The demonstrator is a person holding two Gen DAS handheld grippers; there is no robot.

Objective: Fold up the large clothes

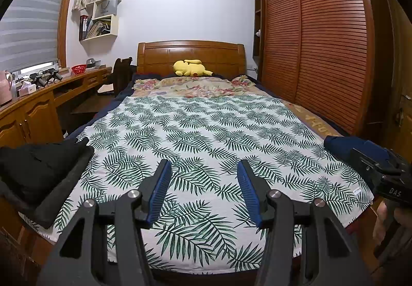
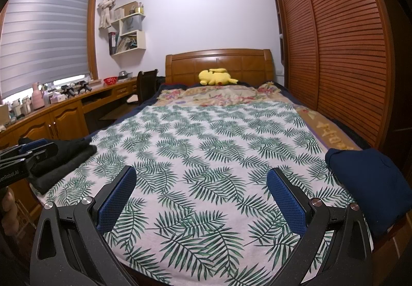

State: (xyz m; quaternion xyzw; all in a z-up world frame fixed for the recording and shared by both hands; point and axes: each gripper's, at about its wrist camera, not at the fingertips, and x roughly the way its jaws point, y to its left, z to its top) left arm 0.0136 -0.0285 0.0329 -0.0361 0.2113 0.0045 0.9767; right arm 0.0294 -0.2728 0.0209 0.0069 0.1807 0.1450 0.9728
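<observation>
A white sheet with green fern leaves (image 1: 206, 131) (image 2: 206, 157) lies spread flat over the bed. A stack of folded black and grey clothes (image 1: 41, 172) (image 2: 61, 159) rests on its near left corner. A bundled navy garment (image 1: 358, 149) (image 2: 373, 183) sits at the near right edge. My left gripper (image 1: 204, 172) hovers open above the sheet's near end, nothing between its blue pads. My right gripper (image 2: 202, 181) hangs open and wider over the same end, also empty. Each gripper shows at the edge of the other's view.
A wooden headboard (image 1: 190, 54) with a yellow plush toy (image 1: 190, 68) stands at the far end, above a floral blanket (image 1: 195, 86). A slatted wardrobe (image 1: 316, 41) runs along the right. A cluttered wooden desk (image 1: 46, 95) and a chair (image 1: 121, 74) line the left.
</observation>
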